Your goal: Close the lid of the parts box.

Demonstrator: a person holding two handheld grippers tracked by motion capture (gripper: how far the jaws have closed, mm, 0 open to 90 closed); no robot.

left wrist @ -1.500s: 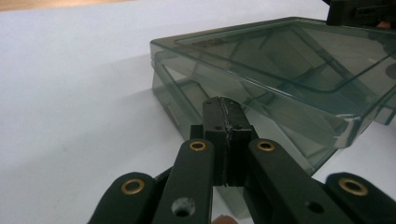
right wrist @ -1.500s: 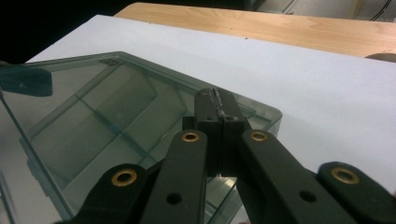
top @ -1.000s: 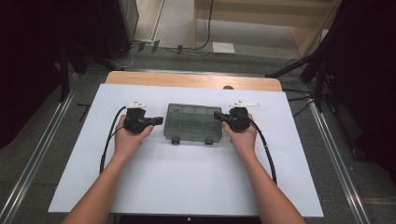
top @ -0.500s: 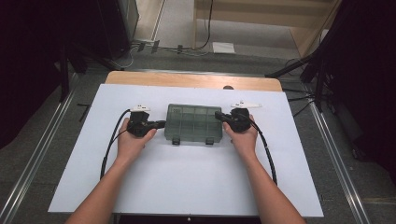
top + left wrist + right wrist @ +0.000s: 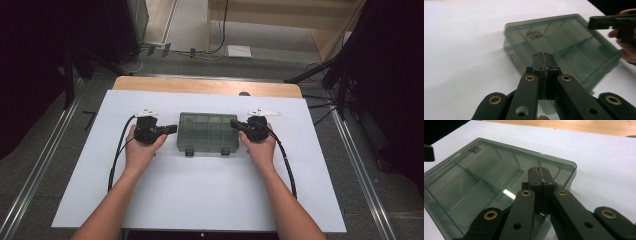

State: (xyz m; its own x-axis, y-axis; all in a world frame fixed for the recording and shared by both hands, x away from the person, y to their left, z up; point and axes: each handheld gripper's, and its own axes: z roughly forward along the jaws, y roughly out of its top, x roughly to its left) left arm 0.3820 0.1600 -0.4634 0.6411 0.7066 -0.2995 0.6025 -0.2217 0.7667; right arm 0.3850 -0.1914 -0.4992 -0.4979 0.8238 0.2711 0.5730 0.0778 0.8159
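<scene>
The smoky clear compartment box (image 5: pixel 208 132) lies lid-down-closed at the middle of the white table (image 5: pixel 200 200), with the left gripper (image 5: pixel 171 129) at its nine o'clock end and the right gripper (image 5: pixel 236 123) at three o'clock, both jaws pressed fully together, holding nothing.

Left gripper (image 5: pixel 544 58) and right gripper (image 5: pixel 541 173): matte black, 2 flat jaws each, brass-ringed pivots behind the jaws, plain screw holes lower. Black cable (image 5: pixel 116 160) trails behind. Forearms unsleeved.
</scene>
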